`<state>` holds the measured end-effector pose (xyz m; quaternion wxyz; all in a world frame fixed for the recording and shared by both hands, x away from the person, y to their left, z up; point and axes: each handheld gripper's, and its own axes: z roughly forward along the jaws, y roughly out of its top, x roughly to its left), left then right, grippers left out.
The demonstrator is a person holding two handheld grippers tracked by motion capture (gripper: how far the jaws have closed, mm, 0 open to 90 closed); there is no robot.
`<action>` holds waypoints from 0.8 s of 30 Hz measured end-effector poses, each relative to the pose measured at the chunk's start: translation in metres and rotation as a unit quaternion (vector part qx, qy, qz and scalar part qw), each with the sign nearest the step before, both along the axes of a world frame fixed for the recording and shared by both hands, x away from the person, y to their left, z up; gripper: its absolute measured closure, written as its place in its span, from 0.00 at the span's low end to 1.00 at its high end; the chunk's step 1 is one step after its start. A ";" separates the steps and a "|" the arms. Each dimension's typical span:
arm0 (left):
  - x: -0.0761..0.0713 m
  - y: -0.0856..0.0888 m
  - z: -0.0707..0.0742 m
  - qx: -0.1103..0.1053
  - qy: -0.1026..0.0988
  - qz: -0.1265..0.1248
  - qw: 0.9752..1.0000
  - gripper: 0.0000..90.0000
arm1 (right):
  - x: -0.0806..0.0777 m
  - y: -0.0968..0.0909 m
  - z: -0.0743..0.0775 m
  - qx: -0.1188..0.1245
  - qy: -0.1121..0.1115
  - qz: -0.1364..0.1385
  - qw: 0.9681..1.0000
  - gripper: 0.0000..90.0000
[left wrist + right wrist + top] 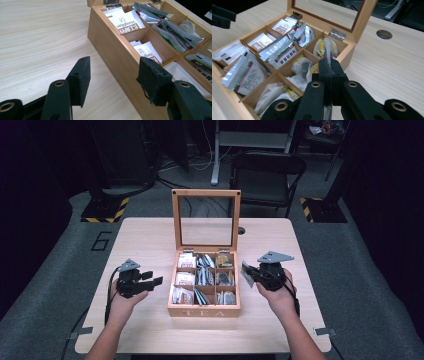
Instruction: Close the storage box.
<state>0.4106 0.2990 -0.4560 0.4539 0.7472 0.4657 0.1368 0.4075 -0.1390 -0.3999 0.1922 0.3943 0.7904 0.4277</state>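
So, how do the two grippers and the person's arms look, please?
Both the left gripper and the right gripper are black, each with two flat jaws lined with dark, rough pads and brass-coloured rivets at the joints. A grey three-cornered plate sits on top of each. A black cable trails from the left one along the forearm. The forearms show no sleeves.

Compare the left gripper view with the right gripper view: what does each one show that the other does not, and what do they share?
Left gripper view alone: the left gripper with its jaws apart and nothing between them, beside the outer wall of the tea box.

Right gripper view alone: the right gripper shut on a thin silver sachet, the open glass lid and a round hole in the table.

Both: the wooden tea box with its compartments of sachets, white packets with brown print among them, and the light wooden table.
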 end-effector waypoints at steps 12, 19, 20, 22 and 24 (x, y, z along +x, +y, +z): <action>0.000 0.000 -0.001 0.002 0.005 -0.002 1.000 0.49 | 0.003 -0.014 -0.025 -0.016 0.006 -0.031 0.999 1.00; 0.000 0.001 0.000 0.003 0.005 -0.002 1.000 0.49 | 0.005 -0.024 -0.041 -0.021 0.016 -0.049 0.998 1.00; 0.000 0.001 -0.001 0.002 0.005 -0.002 1.000 0.49 | 0.006 -0.025 -0.043 -0.021 0.017 -0.049 0.998 1.00; 0.000 0.001 -0.001 0.002 0.005 -0.002 1.000 0.49 | 0.007 -0.027 -0.046 -0.027 0.016 -0.055 0.998 1.00; 0.000 0.001 -0.001 0.002 0.006 -0.002 1.000 0.49 | 0.007 -0.029 -0.048 -0.030 0.015 -0.059 0.998 1.00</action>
